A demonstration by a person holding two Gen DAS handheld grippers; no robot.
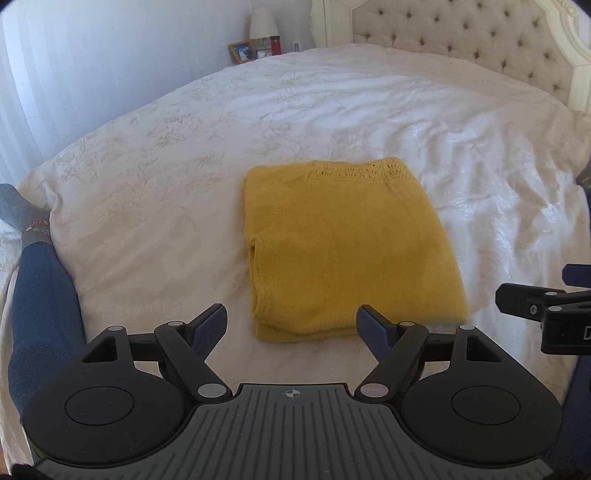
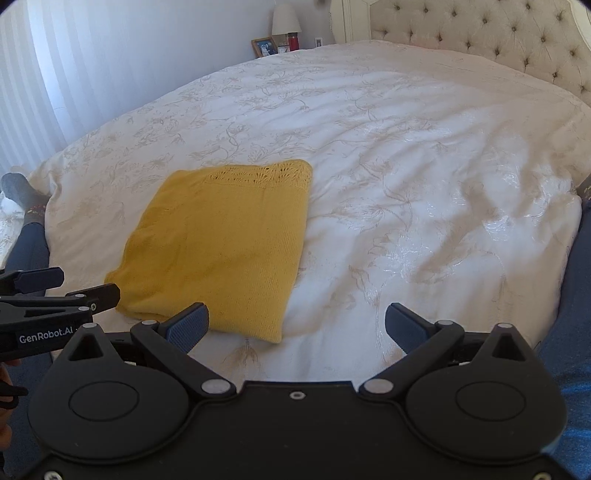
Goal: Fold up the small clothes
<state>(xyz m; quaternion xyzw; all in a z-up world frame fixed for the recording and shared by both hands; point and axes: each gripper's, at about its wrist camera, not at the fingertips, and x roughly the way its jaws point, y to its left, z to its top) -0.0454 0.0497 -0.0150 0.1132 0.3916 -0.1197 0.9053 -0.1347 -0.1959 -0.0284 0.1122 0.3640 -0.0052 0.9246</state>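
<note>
White floral bedding (image 1: 155, 206) is spread across the bed, and on it a yellow knit garment (image 1: 343, 254) is laid, folded into a thick rectangle with its lacy edge turned toward the tufted headboard (image 1: 480, 40). Nothing is gripped right now. The left gripper (image 1: 291, 325) is held just short of the garment's near edge, jaws spread wide with only bedding and that folded edge seen between the blue pads. The right gripper (image 2: 297, 325) is held off the garment's near right corner, jaws likewise parted wide, and bare bedding is framed between them. Beyond the garment's left side, a blue-clad leg (image 1: 40, 291) and grey sock (image 1: 18, 210) are seen at the bed's edge. Farther past the garment, a lamp (image 1: 263, 24), a picture frame (image 1: 241, 51) and a red bottle (image 1: 275, 44) are made out beside the headboard.
</note>
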